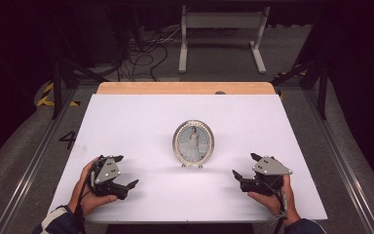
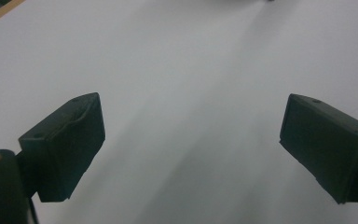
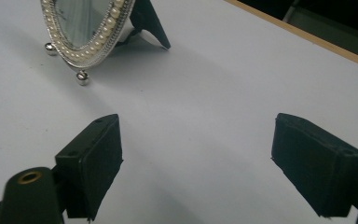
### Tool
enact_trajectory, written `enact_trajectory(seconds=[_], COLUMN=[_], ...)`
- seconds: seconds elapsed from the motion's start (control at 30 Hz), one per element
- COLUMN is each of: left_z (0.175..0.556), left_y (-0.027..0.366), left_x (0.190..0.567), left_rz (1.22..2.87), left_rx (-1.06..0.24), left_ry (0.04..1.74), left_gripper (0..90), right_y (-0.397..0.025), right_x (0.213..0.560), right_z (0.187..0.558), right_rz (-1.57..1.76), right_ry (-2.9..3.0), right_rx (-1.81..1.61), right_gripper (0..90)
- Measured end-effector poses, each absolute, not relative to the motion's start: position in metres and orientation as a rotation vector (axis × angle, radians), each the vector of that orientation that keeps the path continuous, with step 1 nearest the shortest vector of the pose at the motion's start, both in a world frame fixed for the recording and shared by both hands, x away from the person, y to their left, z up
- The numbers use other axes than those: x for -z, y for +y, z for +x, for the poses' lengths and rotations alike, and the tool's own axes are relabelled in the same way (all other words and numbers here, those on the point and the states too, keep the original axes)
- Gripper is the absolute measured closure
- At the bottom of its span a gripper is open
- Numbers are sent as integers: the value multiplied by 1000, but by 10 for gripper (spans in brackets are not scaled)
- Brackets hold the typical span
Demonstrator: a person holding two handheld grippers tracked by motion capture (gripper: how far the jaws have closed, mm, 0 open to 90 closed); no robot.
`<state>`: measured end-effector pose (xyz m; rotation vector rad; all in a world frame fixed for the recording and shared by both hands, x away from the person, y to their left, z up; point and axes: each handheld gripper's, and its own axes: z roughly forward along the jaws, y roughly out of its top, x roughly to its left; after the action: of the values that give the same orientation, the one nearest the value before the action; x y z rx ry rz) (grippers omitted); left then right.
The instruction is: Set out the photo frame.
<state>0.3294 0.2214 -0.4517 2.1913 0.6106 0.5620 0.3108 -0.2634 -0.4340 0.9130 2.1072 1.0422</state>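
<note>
An oval silver photo frame (image 1: 193,143) with a pearl-beaded rim stands upright at the middle of the white table (image 1: 141,117). Its lower edge and black back stand show at the top left of the right gripper view (image 3: 93,42). My left gripper (image 1: 126,171) rests near the table's front left, held in a hand, jaws wide apart with nothing between them (image 2: 191,140). My right gripper (image 1: 244,165) sits at the front right, also open and empty (image 3: 196,154), pointing toward the frame from a short distance.
The white sheet covers a wooden tabletop whose far edge (image 1: 185,87) shows beyond it. Past the table are a white metal stand (image 1: 221,29) and loose cables (image 1: 146,53) on the floor. Metal rails (image 1: 29,165) run along both sides.
</note>
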Motion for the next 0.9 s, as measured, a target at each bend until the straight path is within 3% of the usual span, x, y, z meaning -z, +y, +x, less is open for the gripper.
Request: enact_trajectory(seconds=[0.57, 0.9], left_z=[314, 318], left_y=[283, 284], left_x=[456, 461], left_rz=[2090, 2095], left_rx=[-585, -558], left_ry=[786, 806], left_gripper=[72, 72], right_y=[-294, -300], right_x=[440, 443], right_z=[304, 301], right_rz=[992, 1025], right_ry=[2029, 2014], right_rx=[-968, -987], right_gripper=[176, 176])
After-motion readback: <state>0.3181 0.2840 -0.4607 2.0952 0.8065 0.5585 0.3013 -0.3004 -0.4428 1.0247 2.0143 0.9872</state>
